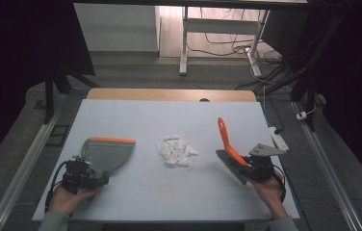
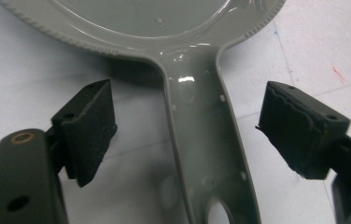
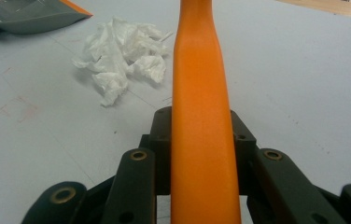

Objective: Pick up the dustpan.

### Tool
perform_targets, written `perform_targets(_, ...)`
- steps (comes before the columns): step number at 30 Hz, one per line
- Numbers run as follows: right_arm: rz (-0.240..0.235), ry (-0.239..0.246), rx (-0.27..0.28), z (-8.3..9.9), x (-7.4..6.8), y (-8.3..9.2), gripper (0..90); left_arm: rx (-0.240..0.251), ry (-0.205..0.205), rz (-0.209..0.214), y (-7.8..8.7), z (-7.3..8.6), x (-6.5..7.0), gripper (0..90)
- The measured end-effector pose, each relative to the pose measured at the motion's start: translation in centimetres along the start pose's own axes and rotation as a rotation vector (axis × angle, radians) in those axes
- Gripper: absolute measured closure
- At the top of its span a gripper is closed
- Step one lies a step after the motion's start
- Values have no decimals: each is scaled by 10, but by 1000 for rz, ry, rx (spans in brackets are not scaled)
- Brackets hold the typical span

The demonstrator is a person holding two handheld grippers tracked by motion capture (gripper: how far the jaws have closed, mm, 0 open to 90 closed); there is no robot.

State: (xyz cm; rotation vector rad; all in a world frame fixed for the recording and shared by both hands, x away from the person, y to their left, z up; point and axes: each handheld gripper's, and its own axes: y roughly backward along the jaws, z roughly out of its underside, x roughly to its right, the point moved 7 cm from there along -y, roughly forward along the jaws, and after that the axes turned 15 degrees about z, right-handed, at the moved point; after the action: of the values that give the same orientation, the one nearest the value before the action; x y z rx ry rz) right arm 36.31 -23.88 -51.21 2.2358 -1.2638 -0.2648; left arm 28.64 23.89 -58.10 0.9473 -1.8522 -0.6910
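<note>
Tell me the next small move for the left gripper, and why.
Probably close the left gripper on the grey plastic dustpan's handle: the handle lies between its open pads, untouched. The right gripper already clamps the orange brush handle beside the crumpled white paper.

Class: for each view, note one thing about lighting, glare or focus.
High view: table lit, surroundings dark. Left gripper view: glare spots on the glossy dustpan handle, near claw parts soft. Right gripper view: paper fairly sharp, orange brush handle close and slightly soft.

A grey dustpan (image 1: 106, 153) with an orange lip lies flat on the desk; the orange-handled brush (image 1: 228, 147) stands tilted, held up; crumpled white paper (image 1: 175, 150) lies between them.
</note>
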Motion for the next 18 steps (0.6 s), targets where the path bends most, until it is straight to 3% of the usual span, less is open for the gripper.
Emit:
perform_targets(9,7,1,0,0,0,-1,699,34,22,9,-4,-3,-4,355)
perform_targets(14,13,0,-5,1,0,-2,699,41,20,38,-5,-4,-3,495)
perform_targets(18,15,1,-5,1,0,-2,699,56,23,58,-6,-5,-1,531)
